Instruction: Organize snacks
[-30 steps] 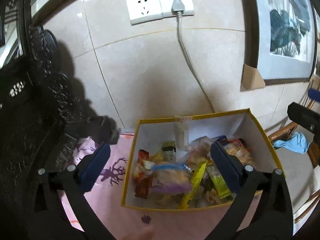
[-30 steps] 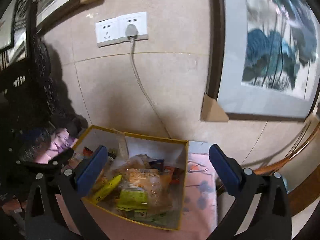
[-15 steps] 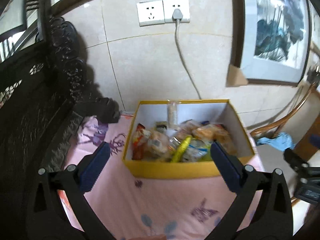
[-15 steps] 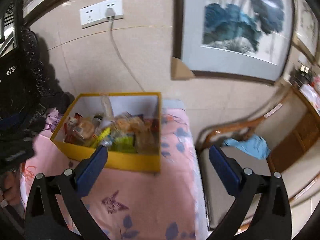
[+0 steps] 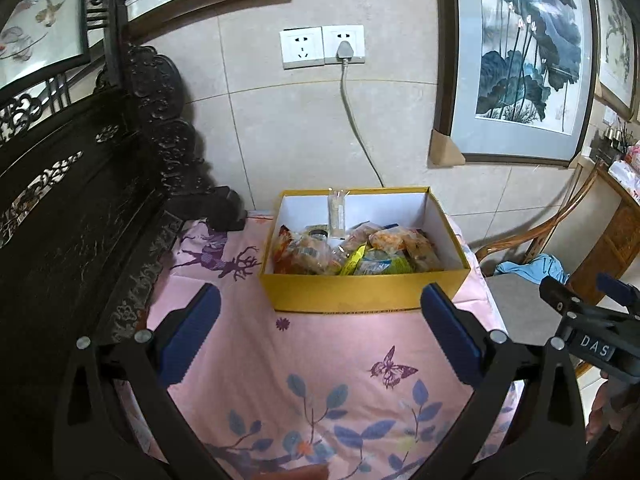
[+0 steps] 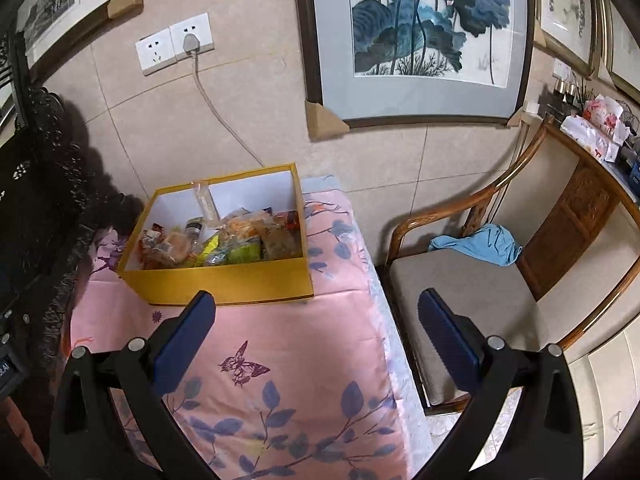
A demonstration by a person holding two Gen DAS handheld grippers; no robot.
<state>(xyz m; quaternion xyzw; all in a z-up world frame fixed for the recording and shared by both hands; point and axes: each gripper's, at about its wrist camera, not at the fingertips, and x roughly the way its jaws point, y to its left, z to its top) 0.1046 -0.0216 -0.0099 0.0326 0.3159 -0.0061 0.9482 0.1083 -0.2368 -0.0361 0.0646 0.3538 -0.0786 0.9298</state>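
Note:
A yellow box [image 5: 360, 292] with white inner walls stands at the far end of a pink flowered tablecloth [image 5: 320, 368], against the tiled wall. It holds several snack packets [image 5: 352, 252], with one clear packet leaning on its back wall. The box also shows in the right wrist view [image 6: 228, 280] with the snacks [image 6: 224, 240]. My left gripper [image 5: 320, 328] is open and empty, hanging well short of the box. My right gripper [image 6: 316, 328] is open and empty, back from the box near the table's right edge. It shows in the left wrist view at the right [image 5: 588, 320].
A dark carved wooden bench [image 5: 80, 208] runs along the left. A wooden chair [image 6: 472, 280] with a blue cloth [image 6: 480, 244] stands right of the table. A cable [image 5: 356, 120] hangs from a wall socket behind the box. Framed paintings [image 6: 424, 32] hang on the wall.
Both grippers have pulled back and up from over the box, which now looks farther away. More of the tablecloth and chair shows. Both stay open and empty.

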